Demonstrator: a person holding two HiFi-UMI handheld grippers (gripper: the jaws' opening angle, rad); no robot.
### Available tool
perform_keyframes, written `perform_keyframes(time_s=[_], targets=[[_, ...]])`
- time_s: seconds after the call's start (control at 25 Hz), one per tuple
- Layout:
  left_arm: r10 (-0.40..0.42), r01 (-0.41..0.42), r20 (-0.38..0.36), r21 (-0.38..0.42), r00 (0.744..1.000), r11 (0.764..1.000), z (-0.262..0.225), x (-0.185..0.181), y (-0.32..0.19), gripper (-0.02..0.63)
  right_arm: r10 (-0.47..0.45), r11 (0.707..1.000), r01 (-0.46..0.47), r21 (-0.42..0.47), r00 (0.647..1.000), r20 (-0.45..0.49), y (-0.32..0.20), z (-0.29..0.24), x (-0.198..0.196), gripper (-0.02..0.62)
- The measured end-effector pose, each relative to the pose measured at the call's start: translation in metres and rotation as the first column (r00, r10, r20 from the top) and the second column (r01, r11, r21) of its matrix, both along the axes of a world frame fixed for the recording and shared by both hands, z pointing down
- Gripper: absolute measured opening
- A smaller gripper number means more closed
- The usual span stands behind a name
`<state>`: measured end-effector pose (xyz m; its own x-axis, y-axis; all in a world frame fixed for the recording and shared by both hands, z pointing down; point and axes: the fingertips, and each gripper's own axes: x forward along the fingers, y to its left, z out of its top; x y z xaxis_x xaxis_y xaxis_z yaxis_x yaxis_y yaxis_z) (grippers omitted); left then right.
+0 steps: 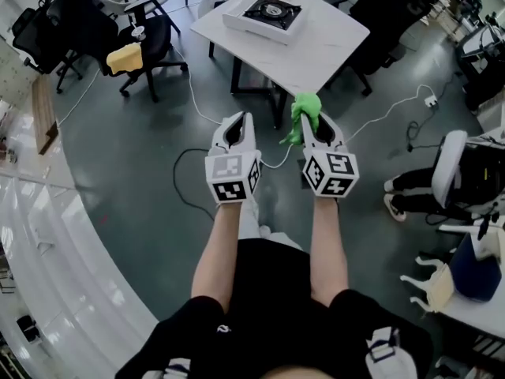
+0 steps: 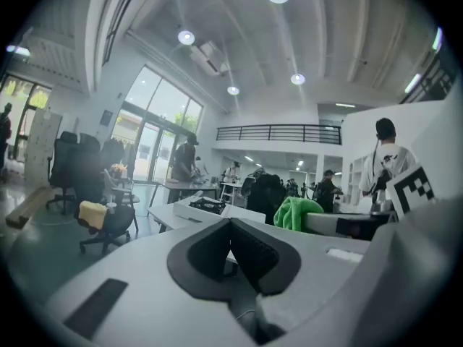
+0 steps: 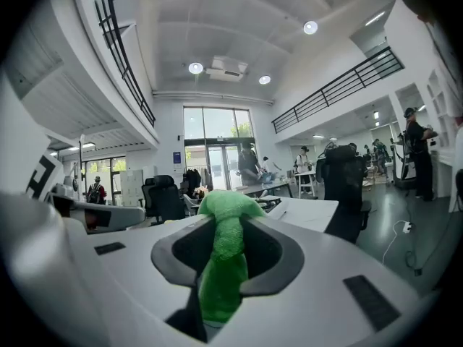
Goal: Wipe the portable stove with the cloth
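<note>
Closest in, the person's two bare forearms reach forward over the dark floor [image 1: 142, 156], one gripper in each hand. The left gripper [image 1: 237, 125] has its jaws pressed together with nothing between them; you can see the two black pads meeting in the left gripper view. The right gripper [image 1: 318, 125] sits just beside it, roughly level, and its jaws are clamped on the green cloth [image 1: 304, 110]. In the right gripper view the cloth [image 3: 223, 266] runs up between the pads as a bunched strip and mushrooms out over the tips. In the head view, a bit of it also hangs off the gripper's inner side.

Both grippers are up in the air, well apart from the white worktop [image 1: 319, 50], which is further ahead across the floor. The portable stove [image 1: 271, 11] sits on the far half of that worktop, white body with a black burner top, and nothing is touching it. A white cable [image 1: 379, 117] snakes over the floor to the right of the worktop's legs.

Off to the far left there's a black office chair [image 1: 154, 42] with a yellow bundle [image 1: 125, 58] on it.
</note>
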<state>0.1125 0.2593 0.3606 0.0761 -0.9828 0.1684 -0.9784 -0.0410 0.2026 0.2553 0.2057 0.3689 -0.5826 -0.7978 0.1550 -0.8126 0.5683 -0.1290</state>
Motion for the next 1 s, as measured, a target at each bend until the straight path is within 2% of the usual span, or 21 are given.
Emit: perform_keyframes(time_s=[0.08, 0.24, 0.52, 0.68, 0.84, 1.0], targets=[[0.028, -0.027, 0.026, -0.012, 0.999, 1.000, 0.005, 0.003, -0.017, -0.002, 0.038, 0.999, -0.038, -0.023, 0.999, -0.003, -0.021, 0.007, 0.008, 0.084], [0.058, -0.057, 0.006, -0.035, 0.998, 0.998, 0.019, -0.006, -0.059, -0.002, 0.070, 0.997, -0.070, -0.045, 0.998, -0.007, -0.063, 0.017, 0.005, 0.084], [0.047, -0.046, 0.002, -0.077, 0.999, 0.996, 0.038, -0.060, -0.131, -0.002, 0.047, 0.996, -0.049, -0.075, 0.998, -0.032, -0.123, 0.034, -0.048, 0.084], [0.033, -0.035, -0.033, -0.078, 0.999, 0.996, 0.039, -0.090, -0.167, -0.002, 0.026, 0.997, -0.030, -0.076, 0.998, -0.058, -0.152, 0.035, -0.075, 0.084], [0.080, -0.084, -0.061, -0.074, 0.995, 0.994, 0.044, -0.092, -0.195, -0.002, 0.045, 0.994, -0.054, -0.098, 0.994, -0.099, -0.183, 0.039, -0.074, 0.086], [0.093, -0.097, -0.099, -0.035, 0.991, 0.995, 0.034, -0.105, -0.222, -0.002, 0.056, 0.995, -0.065, -0.072, 0.991, -0.125, -0.210, 0.024, -0.088, 0.086]])
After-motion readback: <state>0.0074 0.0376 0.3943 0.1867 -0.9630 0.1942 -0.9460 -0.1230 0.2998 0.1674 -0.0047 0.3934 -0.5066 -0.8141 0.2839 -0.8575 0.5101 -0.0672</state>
